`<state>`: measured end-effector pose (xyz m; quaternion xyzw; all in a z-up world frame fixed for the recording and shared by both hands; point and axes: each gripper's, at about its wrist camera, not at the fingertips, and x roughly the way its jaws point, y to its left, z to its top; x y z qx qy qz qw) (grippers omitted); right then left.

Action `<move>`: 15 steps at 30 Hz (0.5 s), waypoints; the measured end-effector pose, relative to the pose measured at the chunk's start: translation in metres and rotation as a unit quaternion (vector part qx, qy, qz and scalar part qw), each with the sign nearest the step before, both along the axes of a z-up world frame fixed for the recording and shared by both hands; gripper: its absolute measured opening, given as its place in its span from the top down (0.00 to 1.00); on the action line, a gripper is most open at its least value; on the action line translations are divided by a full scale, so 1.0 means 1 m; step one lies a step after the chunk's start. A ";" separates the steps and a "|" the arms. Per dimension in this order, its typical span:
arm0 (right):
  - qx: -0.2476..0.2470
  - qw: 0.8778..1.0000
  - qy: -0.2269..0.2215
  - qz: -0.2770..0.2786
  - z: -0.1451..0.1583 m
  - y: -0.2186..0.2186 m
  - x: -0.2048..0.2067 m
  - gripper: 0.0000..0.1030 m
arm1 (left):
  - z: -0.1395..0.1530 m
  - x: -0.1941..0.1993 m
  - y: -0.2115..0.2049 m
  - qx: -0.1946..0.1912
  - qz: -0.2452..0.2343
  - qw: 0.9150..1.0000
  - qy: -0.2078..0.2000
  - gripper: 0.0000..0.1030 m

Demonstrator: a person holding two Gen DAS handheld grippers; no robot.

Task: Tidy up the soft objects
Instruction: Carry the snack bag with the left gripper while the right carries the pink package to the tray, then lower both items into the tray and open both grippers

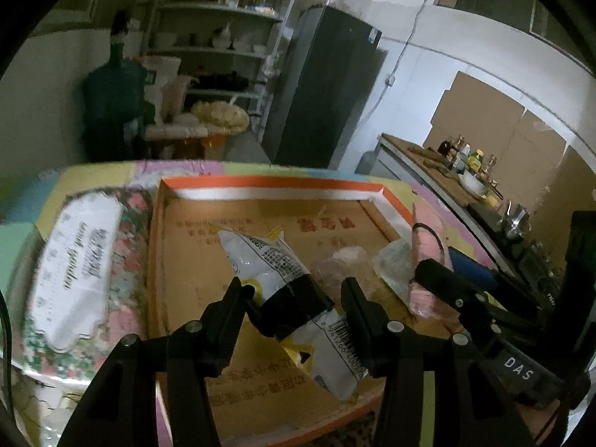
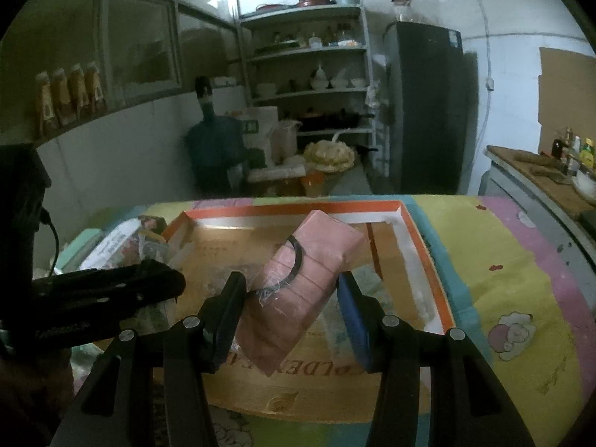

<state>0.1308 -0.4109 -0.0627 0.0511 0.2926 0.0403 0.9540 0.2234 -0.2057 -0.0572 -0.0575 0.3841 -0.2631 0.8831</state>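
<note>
Over the box, the left gripper clamps a white pouch; at three o'clock, the right gripper clamps a pink pack, apparently for stowing.

The room is dim, with white walls. A tall dark fridge stands beside white open shelves with dishes. A wooden counter with bottles runs along the right wall.
</note>
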 end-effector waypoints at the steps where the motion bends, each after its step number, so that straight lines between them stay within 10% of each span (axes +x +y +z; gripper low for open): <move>1: 0.003 1.000 0.005 0.001 -0.002 -0.001 0.002 0.49 | -0.003 0.003 0.000 -0.006 -0.002 1.000 0.011 0.49; 15: 0.019 0.998 0.050 0.012 -0.019 0.000 0.024 0.49 | -0.014 0.005 -0.009 0.032 -0.002 0.999 -0.003 0.48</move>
